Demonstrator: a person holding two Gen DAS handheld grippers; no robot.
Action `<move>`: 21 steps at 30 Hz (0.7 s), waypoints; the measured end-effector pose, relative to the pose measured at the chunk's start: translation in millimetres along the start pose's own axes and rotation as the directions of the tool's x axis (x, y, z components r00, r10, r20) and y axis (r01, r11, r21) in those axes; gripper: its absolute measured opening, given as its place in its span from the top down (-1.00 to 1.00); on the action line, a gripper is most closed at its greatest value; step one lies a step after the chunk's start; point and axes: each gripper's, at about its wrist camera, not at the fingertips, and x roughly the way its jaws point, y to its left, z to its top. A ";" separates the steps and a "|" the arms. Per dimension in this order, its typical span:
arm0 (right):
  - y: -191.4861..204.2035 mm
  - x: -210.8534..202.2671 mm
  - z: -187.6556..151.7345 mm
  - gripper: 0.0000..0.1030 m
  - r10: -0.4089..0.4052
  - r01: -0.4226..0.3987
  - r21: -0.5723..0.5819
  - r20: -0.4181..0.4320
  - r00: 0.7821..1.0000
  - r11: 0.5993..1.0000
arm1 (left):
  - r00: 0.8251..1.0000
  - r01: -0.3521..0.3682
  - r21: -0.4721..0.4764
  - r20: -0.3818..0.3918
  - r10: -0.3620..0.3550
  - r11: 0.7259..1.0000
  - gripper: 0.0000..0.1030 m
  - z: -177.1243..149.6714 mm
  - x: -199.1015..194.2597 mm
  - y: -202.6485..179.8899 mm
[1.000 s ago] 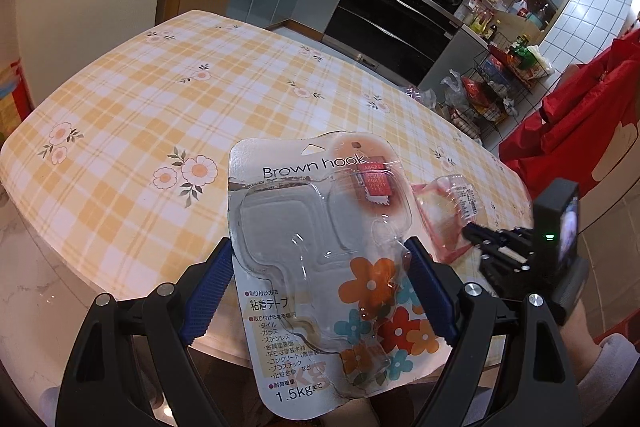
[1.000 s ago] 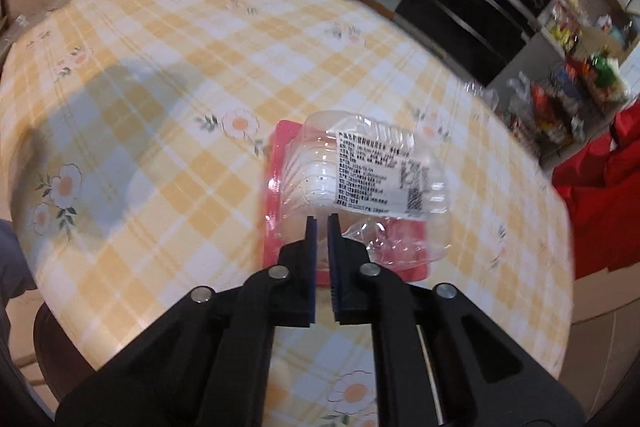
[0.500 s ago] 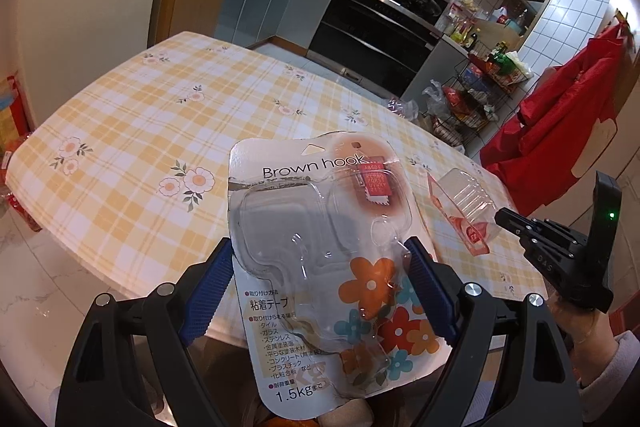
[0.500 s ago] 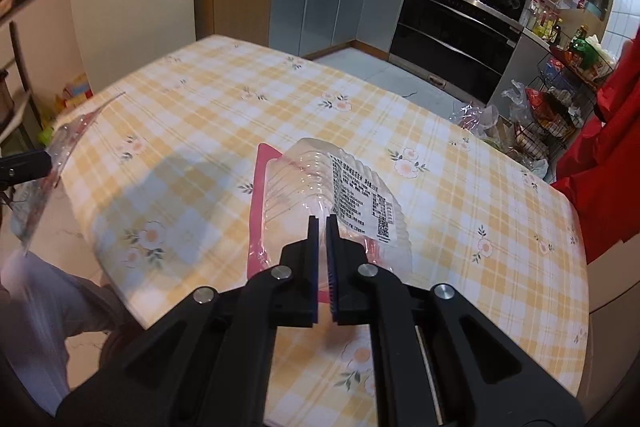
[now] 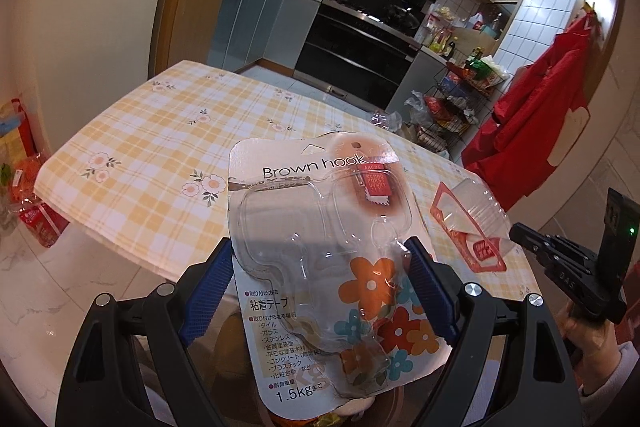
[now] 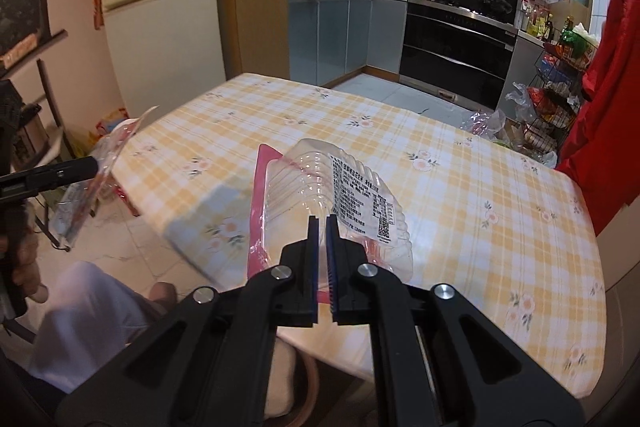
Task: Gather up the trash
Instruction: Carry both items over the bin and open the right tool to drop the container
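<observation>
Above the checked yellow desk (image 5: 152, 155), the left gripper (image 5: 320, 291) clamps a flat blister card (image 5: 320, 227) by its edges — glossy, moulded plastic; the right gripper (image 6: 322, 223), nearly closed, pinches a ribbed clear clamshell tray (image 6: 320, 187) aloft.

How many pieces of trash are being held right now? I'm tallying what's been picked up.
2. The hook package sits between the left gripper's fingers; the clear food container is pinched by the right gripper. Others may be out of view.
</observation>
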 end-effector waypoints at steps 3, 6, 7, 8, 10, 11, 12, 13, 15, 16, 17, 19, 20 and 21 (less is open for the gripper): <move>11.6 -20.3 -12.6 0.85 0.020 -0.020 0.021 0.008 1.000 1.000 | 1.000 0.010 0.010 0.012 -0.010 1.000 -0.60 -9.1 -17.9 -1.4; 23.9 -37.8 -26.0 0.85 0.044 -0.044 0.038 0.004 0.999 0.998 | 1.000 0.019 0.013 0.022 -0.019 1.000 -0.60 -17.3 -33.8 -1.7; 27.4 -41.1 -29.4 0.85 0.049 -0.049 0.039 0.000 0.999 0.998 | 0.999 0.022 0.013 0.026 -0.022 1.000 -0.60 -19.7 -38.8 -1.3; 31.5 -44.7 -33.3 0.85 0.053 -0.053 0.038 -0.004 0.999 0.998 | 0.999 0.023 0.014 0.030 -0.023 1.000 -0.60 -21.8 -43.8 -1.3; 39.5 -51.4 -41.3 0.85 0.071 -0.070 0.044 -0.015 0.997 0.997 | 0.999 0.025 0.012 0.041 -0.025 1.000 -0.60 -25.3 -53.8 0.3; 41.4 -52.7 -44.0 0.85 0.083 -0.081 0.052 -0.023 0.996 0.995 | 0.999 0.026 0.009 0.045 -0.027 1.000 -0.60 -26.1 -57.1 1.2; 43.0 -53.7 -46.8 0.85 0.097 -0.095 0.061 -0.032 0.995 0.994 | 0.998 0.026 0.004 0.048 -0.027 1.000 -0.60 -26.2 -60.2 2.4; 44.4 -53.9 -50.7 0.85 0.115 -0.111 0.074 -0.044 0.992 0.991 | 0.998 0.026 0.001 0.052 -0.026 1.000 -0.60 -25.9 -61.6 3.6; 46.6 -50.5 -56.7 0.85 0.140 -0.133 0.092 -0.070 0.988 0.987 | 0.998 0.022 -0.005 0.057 -0.022 1.000 -0.60 -24.8 -62.8 6.0; 46.7 -47.9 -59.9 0.85 0.150 -0.142 0.101 -0.082 0.985 0.985 | 0.998 0.021 -0.008 0.058 -0.021 1.000 -0.60 -24.8 -62.1 6.5; 46.5 -44.7 -62.0 0.85 0.162 -0.151 0.111 -0.094 0.982 0.982 | 0.998 0.021 -0.011 0.057 -0.021 1.000 -0.60 -24.7 -60.7 6.7; 47.5 -37.5 -68.6 0.85 0.191 -0.174 0.140 -0.117 0.975 0.975 | 0.998 0.020 -0.008 0.053 -0.020 1.000 -0.60 -25.5 -58.2 6.4; 47.2 -33.0 -71.3 0.85 0.207 -0.187 0.153 -0.129 0.970 0.970 | 0.999 0.018 -0.004 0.048 -0.018 1.000 -0.60 -26.9 -56.5 5.9; 47.4 -29.2 -73.3 0.84 0.215 -0.192 0.162 -0.139 0.967 0.968 | 0.999 0.016 -0.001 0.044 -0.016 1.000 -0.60 -28.4 -55.9 5.1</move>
